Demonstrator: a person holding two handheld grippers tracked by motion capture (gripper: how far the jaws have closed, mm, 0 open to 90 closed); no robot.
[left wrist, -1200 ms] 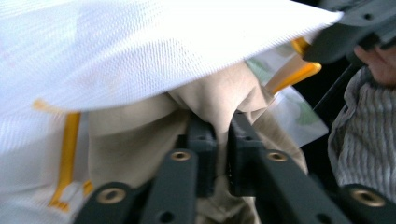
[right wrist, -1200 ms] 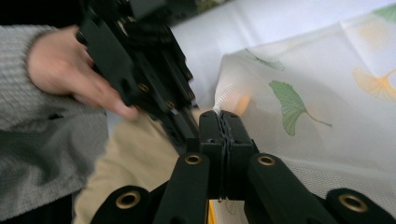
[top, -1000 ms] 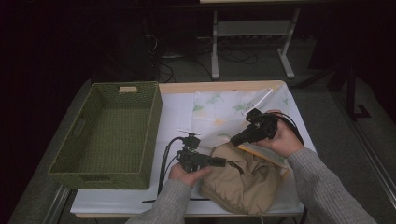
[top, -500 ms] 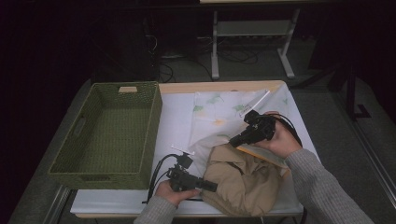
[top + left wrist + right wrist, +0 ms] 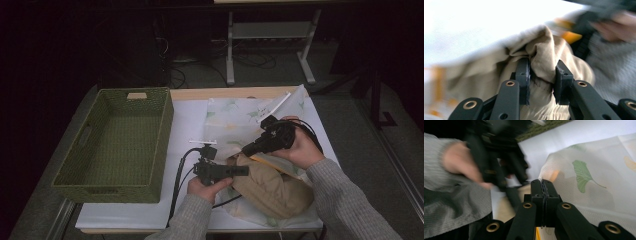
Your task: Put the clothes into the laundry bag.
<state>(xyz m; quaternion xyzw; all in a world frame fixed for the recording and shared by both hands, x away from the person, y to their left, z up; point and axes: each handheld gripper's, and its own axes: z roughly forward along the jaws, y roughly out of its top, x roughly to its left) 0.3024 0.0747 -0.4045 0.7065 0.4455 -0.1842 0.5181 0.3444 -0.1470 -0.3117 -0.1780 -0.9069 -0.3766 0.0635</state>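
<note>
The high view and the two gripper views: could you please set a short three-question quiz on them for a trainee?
1. True or false: the tan cloth lies inside the green basket.
2. What is the right tool shut on?
A. the edge of the leaf-print mesh bag
B. the basket's rim
C. a cable
3. What sits between the jaws of the left tool?

Key:
1. False; the cloth lies on the table, right of the basket.
2. A.
3. A fold of the tan cloth; the jaws have just been closing on it.
</note>
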